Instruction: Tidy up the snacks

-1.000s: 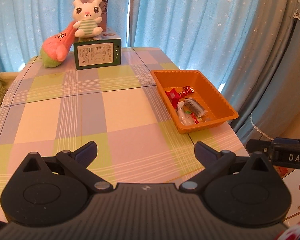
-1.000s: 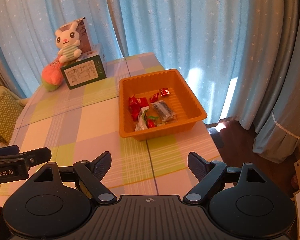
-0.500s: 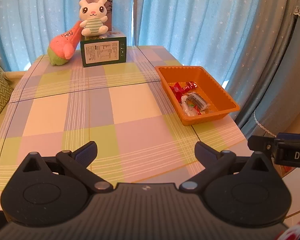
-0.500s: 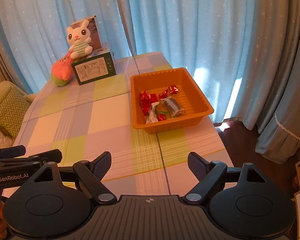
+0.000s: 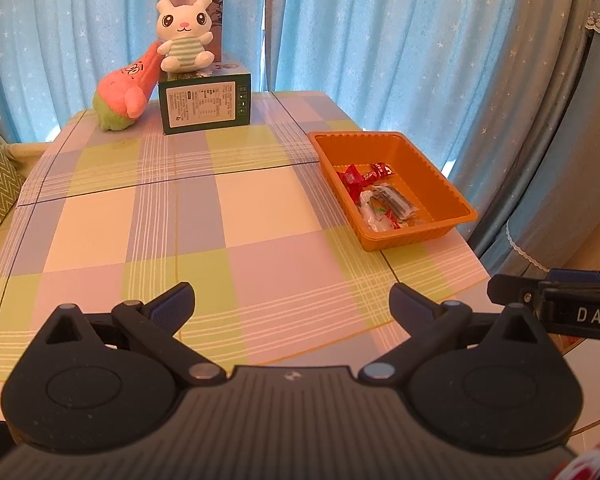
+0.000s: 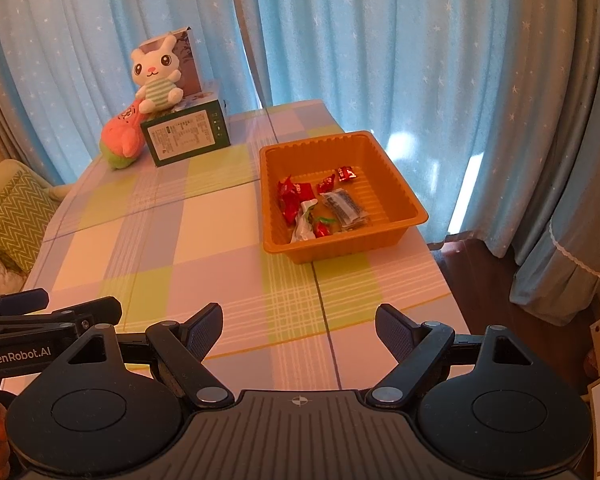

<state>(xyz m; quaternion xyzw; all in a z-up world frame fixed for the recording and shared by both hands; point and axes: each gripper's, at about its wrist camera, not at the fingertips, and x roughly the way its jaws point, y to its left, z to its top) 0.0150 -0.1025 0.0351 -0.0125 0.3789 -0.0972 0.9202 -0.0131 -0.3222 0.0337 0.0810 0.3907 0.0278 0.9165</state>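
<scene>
An orange tray sits at the table's right edge and holds several wrapped snacks: red packets, a white and green one and a clear dark one. My left gripper is open and empty above the near table edge. My right gripper is open and empty, near the front edge, well short of the tray. Each gripper's side shows at the edge of the other's view.
A green box stands at the table's far end with a white bunny plush on it and a pink plush beside it. Blue curtains hang behind. A cushion lies to the left. The checked tablecloth covers the table.
Both grippers have pulled back from the table and tray, so more of the table shows. Both stay open and empty.
</scene>
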